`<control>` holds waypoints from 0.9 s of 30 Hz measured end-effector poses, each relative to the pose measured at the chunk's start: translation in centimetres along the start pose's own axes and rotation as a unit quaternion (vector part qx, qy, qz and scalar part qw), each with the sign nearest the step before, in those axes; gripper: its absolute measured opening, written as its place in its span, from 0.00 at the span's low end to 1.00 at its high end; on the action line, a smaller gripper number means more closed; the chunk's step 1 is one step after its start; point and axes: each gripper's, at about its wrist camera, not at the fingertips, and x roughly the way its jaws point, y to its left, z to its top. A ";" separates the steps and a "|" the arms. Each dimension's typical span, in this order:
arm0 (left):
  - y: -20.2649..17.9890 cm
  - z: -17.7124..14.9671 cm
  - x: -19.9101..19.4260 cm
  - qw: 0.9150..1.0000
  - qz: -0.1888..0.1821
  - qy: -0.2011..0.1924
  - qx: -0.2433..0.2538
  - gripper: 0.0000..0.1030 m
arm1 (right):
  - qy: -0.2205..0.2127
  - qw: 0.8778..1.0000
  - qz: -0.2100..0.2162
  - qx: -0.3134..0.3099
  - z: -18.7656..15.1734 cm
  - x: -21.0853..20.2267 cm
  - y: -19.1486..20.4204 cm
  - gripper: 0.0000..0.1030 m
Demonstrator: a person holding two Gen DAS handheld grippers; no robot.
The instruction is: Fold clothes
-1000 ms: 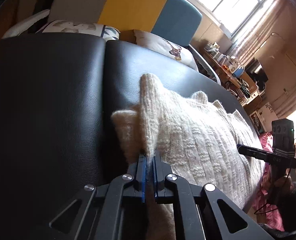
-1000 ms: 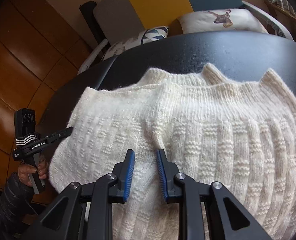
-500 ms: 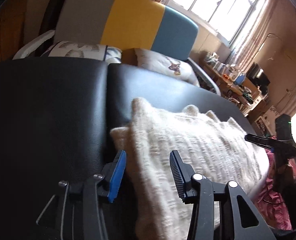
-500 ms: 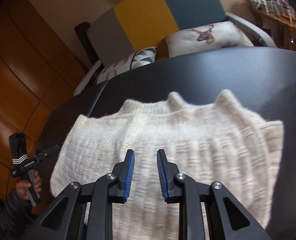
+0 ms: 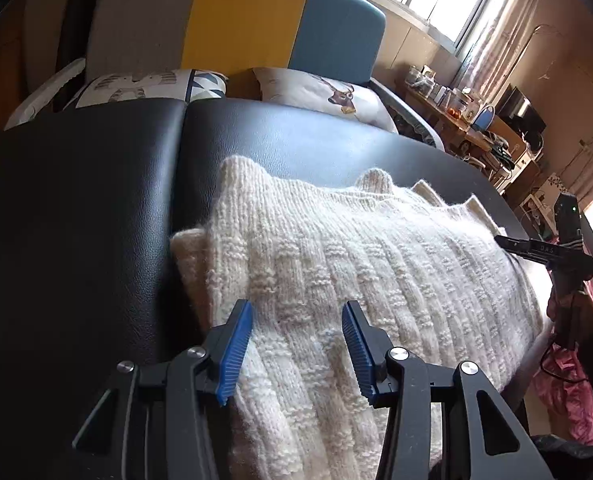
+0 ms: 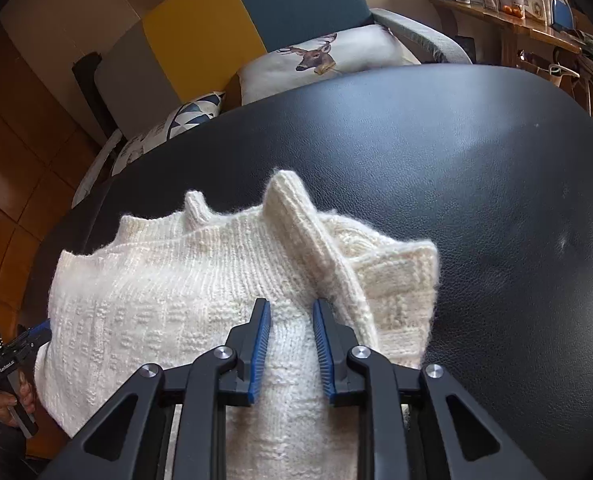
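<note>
Item: one cream knitted sweater (image 5: 376, 280), lying on the black padded tabletop (image 5: 76, 220), toward the near edge and right of the seam between its two cushions.

Progress, as we judge it: part done. The garment lies in a compact block, layers doubled at both ends; in the right wrist view a ribbed strip (image 6: 316, 248) lies turned inward across the body. We see no loose sleeve. What likely remains is a further fold to halve the block, then squaring its edges. How many layers lie beneath we cannot tell from these angles.

Tongs, two sets:
- left tongs (image 5: 296, 344): jaws moderately wide, above the sweater's left end, gripping nothing.
- right tongs (image 6: 290, 344): jaws narrow with a clear gap, over the knit beside the ribbed strip; the pads do not appear to pinch the fabric, though knit bulges close to them.

Also counted: one sweater only; two cushions on the sofa behind, a deer-print one (image 6: 328, 60) and a geometric-print one (image 5: 144, 84); one tricolour sofa back (image 5: 236, 20).
</note>
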 end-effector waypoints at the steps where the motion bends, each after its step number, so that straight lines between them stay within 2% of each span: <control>1: 0.4 0.2 -0.6 1.000 -0.003 -0.009 -0.008 0.47 | -0.009 1.000 0.000 -0.007 0.0 -0.5 0.6 0.21; 3: 1.6 0.5 -1.5 1.000 0.012 -0.018 -0.022 0.50 | -0.017 0.999 0.026 -0.023 -0.3 -1.4 2.2 0.21; 5: 3.5 0.5 -2.0 0.998 0.007 -0.016 -0.053 0.50 | -0.022 0.998 0.044 -0.042 -1.0 -1.7 4.2 0.22; 7: 4.9 0.4 -2.0 0.996 -0.015 -0.005 -0.085 0.51 | -0.012 0.997 0.063 -0.052 -1.6 -1.3 5.9 0.22; 8: 5.5 0.4 -1.9 0.995 -0.027 0.002 -0.099 0.55 | -0.007 0.996 0.069 -0.056 -2.0 -1.0 6.7 0.22; 9: 5.8 0.4 -1.8 0.994 -0.034 0.006 -0.108 0.60 | 0.000 0.996 0.069 -0.062 -2.4 -0.5 7.4 0.22; 11: 6.2 0.4 -1.0 0.991 -0.053 0.020 -0.122 0.61 | 0.026 0.996 0.061 -0.062 -3.2 1.2 8.3 0.22; 13: 6.5 0.4 0.1 0.988 -0.068 0.038 -0.134 0.61 | 0.028 0.996 0.062 -0.055 -4.0 2.1 8.4 0.23; 17: 7.0 0.5 1.9 0.985 -0.072 0.050 -0.152 0.61 | 0.019 0.996 0.079 -0.031 -4.5 2.2 8.0 0.24; 20: 7.4 0.4 2.8 0.980 -0.083 0.041 -0.175 0.61 | 0.020 0.996 0.087 -0.022 -4.3 2.2 7.5 0.24; 23: 6.9 0.5 3.0 0.984 -0.084 0.020 -0.158 0.61 | 0.021 0.996 0.079 -0.030 -4.3 2.1 7.8 0.24; 25: 6.9 0.5 3.0 0.982 -0.105 0.012 -0.156 0.60 | 0.018 0.996 0.073 -0.036 -4.4 2.1 8.0 0.24; 26: 6.9 0.5 3.1 0.981 -0.116 0.014 -0.157 0.58 | 0.018 0.996 0.074 -0.035 -4.4 2.1 8.0 0.24; 27: 6.9 0.4 3.1 0.979 -0.127 0.017 -0.157 0.51 | 0.017 0.996 0.075 -0.034 -4.4 2.1 7.9 0.24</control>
